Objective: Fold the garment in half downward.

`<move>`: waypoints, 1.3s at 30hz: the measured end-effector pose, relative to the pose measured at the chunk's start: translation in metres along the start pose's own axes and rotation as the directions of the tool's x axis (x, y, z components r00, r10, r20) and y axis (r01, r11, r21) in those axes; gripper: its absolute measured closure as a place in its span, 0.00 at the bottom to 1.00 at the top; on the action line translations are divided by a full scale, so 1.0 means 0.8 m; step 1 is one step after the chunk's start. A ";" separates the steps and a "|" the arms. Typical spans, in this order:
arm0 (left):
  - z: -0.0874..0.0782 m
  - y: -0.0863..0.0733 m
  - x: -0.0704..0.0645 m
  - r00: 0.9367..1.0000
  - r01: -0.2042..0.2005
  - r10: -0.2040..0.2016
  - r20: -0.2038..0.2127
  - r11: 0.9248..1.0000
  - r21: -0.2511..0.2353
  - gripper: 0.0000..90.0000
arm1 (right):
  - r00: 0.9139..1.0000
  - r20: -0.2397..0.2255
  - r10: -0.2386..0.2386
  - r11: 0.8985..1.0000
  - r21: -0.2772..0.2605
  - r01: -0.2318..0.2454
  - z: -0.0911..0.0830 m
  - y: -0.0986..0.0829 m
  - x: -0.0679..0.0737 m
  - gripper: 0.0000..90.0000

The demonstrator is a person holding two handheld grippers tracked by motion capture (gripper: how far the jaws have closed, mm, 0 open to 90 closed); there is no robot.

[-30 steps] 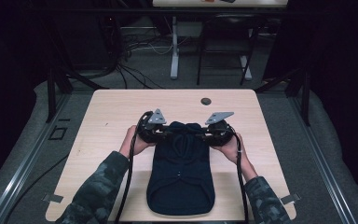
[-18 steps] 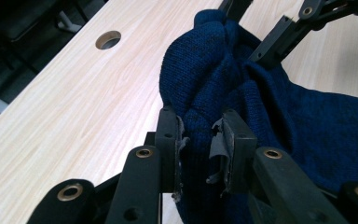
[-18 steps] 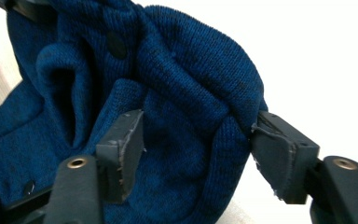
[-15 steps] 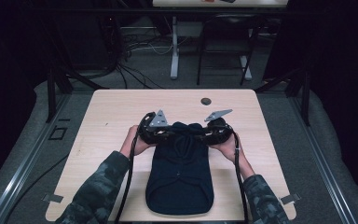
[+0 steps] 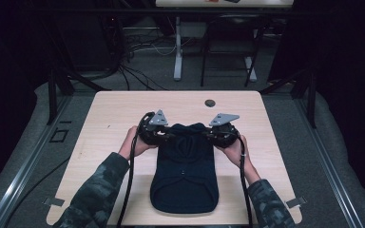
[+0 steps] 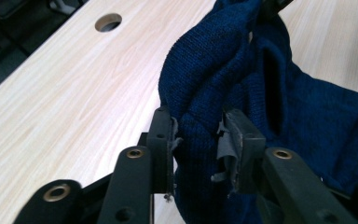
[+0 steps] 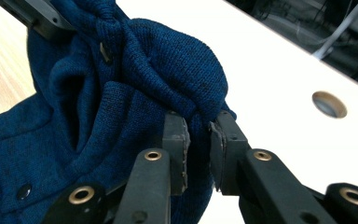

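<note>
At the centre of the high view, a dark blue knitted garment (image 5: 184,175) lies flat on the pale wooden tabletop (image 5: 104,118), its upper edge lifted between two hand-held tools. Left gripper (image 6: 198,140) pinches a bunched fold of the knit, seen at lower centre of its view; right gripper (image 7: 198,140) pinches a second fold likewise. A round hole (image 5: 210,102) sits near the tabletop's top edge.

No text, label, brand, number or sign is showing legibly anywhere in these views. The blue knitted garment (image 6: 279,93) is presenting only plain fabric and a small dark button, and the wooden table (image 5: 123,114) is showing bare grain. Something may be lying on the far desk in the high view, but it is appearing too small and dim to read.
</note>
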State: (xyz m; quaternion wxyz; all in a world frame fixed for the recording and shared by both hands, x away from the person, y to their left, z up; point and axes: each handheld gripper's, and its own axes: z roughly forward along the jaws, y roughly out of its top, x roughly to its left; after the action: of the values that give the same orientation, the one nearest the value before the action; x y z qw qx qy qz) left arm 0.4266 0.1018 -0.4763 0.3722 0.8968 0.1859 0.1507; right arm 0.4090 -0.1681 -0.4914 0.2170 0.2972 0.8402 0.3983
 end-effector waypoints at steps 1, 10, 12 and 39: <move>0.000 0.000 0.000 1.000 0.006 -0.006 0.007 1.000 0.011 0.70 | 1.000 0.004 -0.007 1.000 -0.011 0.007 -0.001 -0.001 0.003 0.86; 0.006 -0.001 -0.002 1.000 -0.001 0.001 0.001 0.999 0.036 0.71 | 0.999 0.009 -0.049 0.997 -0.055 0.049 -0.004 -0.002 0.011 0.86; 0.005 -0.003 -0.003 1.000 -0.011 0.011 -0.004 1.000 0.014 0.74 | 0.998 0.010 -0.059 0.997 -0.055 0.059 -0.007 -0.003 0.009 0.86; -0.007 0.008 -0.024 0.972 -0.184 0.162 -0.169 0.976 -0.118 0.79 | 0.993 -0.052 0.109 0.994 0.017 -0.108 0.001 0.000 -0.018 0.45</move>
State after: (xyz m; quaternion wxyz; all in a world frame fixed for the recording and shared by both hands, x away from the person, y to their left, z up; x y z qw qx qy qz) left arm 0.4083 0.0924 -0.4700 0.4007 0.8679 0.1253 0.2654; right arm 0.4203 -0.1774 -0.4899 0.1706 0.3334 0.8309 0.4114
